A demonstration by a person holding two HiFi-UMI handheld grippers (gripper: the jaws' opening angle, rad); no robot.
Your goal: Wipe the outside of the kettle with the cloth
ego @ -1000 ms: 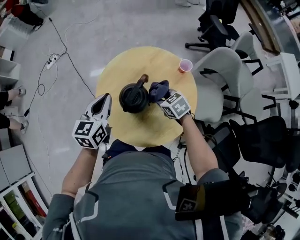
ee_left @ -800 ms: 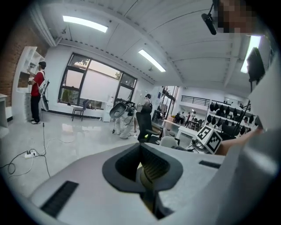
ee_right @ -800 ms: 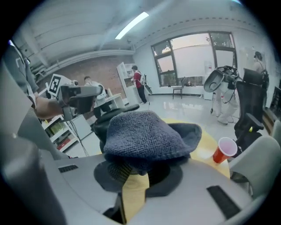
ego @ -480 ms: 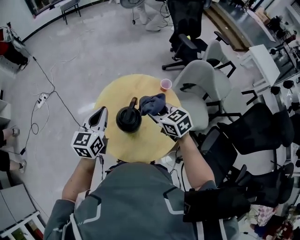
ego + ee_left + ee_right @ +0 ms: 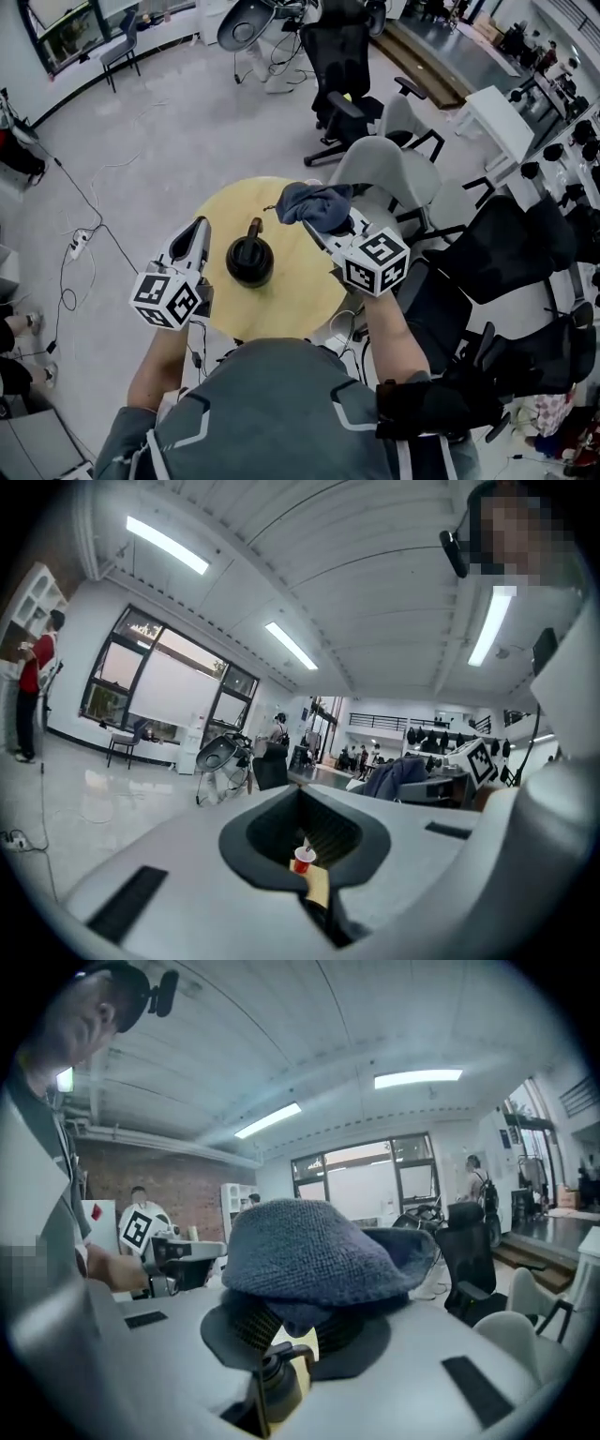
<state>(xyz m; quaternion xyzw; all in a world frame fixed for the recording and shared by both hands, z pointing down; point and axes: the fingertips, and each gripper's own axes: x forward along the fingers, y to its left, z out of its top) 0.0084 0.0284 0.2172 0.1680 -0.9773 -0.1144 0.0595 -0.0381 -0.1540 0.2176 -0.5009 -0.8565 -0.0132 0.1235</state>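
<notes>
The black kettle point(image 5: 248, 261) stands upright near the middle of the round yellow table point(image 5: 300, 291), its handle pointing away from me. My right gripper point(image 5: 317, 221) is shut on the blue knitted cloth point(image 5: 314, 203) and holds it up over the table's far right part, apart from the kettle. In the right gripper view the cloth point(image 5: 319, 1255) bulges over the jaws of the right gripper point(image 5: 291, 1327), and the kettle point(image 5: 278, 1382) shows below them. My left gripper point(image 5: 198, 227) hovers at the table's left edge, shut and holding nothing. Through the left gripper point(image 5: 309, 874) a red cup point(image 5: 303, 859) shows.
A grey office chair point(image 5: 384, 164) stands against the table's far right side, with black chairs point(image 5: 511, 267) further right and one point(image 5: 337, 56) beyond. Cables and a power strip point(image 5: 79, 246) lie on the floor to the left. A white desk point(image 5: 492, 112) is at the far right.
My right gripper has lifted the cloth off the kettle's side, up and to the right. The head camera has tilted up, so more of the room shows. The left gripper has barely moved.
</notes>
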